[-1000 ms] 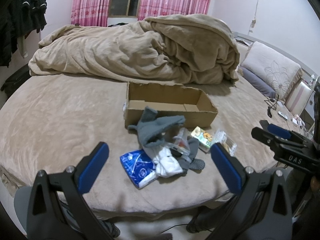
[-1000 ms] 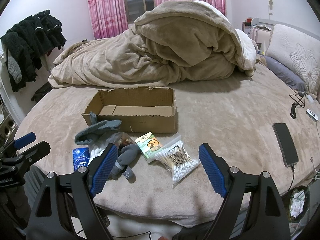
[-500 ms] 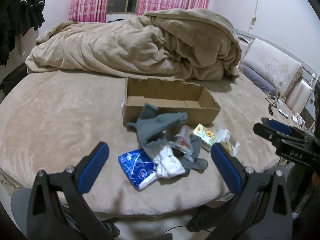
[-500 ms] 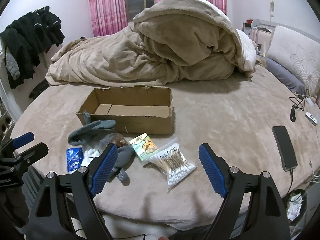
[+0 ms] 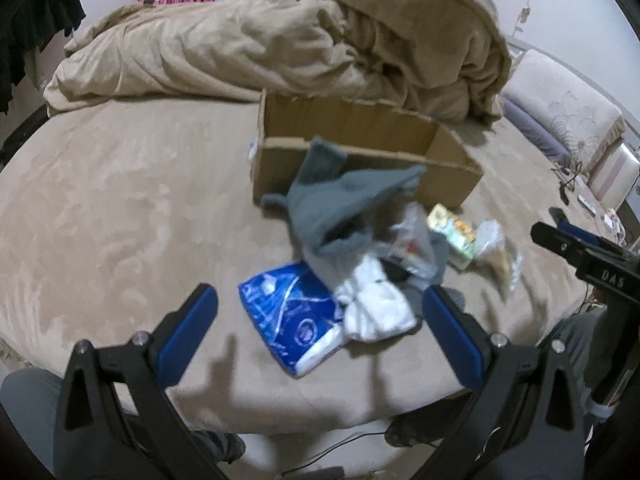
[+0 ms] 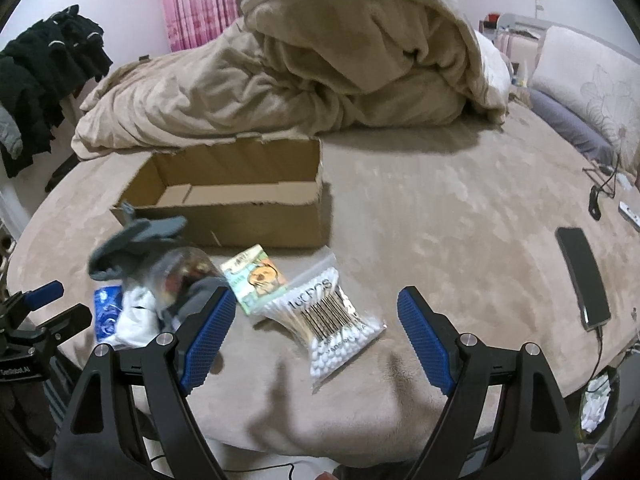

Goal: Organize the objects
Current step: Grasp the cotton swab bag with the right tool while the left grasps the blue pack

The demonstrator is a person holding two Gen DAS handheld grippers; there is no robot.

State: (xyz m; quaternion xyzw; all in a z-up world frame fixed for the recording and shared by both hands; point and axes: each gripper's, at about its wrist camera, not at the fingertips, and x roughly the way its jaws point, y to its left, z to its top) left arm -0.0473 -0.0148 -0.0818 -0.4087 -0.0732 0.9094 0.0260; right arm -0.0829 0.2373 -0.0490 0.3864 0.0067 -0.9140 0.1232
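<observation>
both tongs stand wide with nothing between them, hovering at the near edge of the bed (image 6: 460, 208). the right tongs (image 6: 316, 332) point straight at the bag of cotton swabs (image 6: 332, 320), which lies flat on the bedcover just ahead, framed between the two blue pads; its long axis runs on a slant, from far-left to near-right, so the pads would cross it at an angle unless the wrist turns a little. the left tongs (image 5: 320, 336) sit over the blue packet (image 5: 292, 320), with the white cloth (image 5: 376, 312) touching its right side and the grey sock (image 5: 340, 208) heaped behind.

the cardboard box (image 6: 240, 208) lies open beyond the clutter, farther in on the bed (nothing shows inside it from the right view). the small printed packet (image 6: 256, 276) rests between the box and the swabs, its corner tucked under the bag.

the swabs lie nearer the right hand, so that looks like the likely first pick, then a carry forward and left into the box.
</observation>
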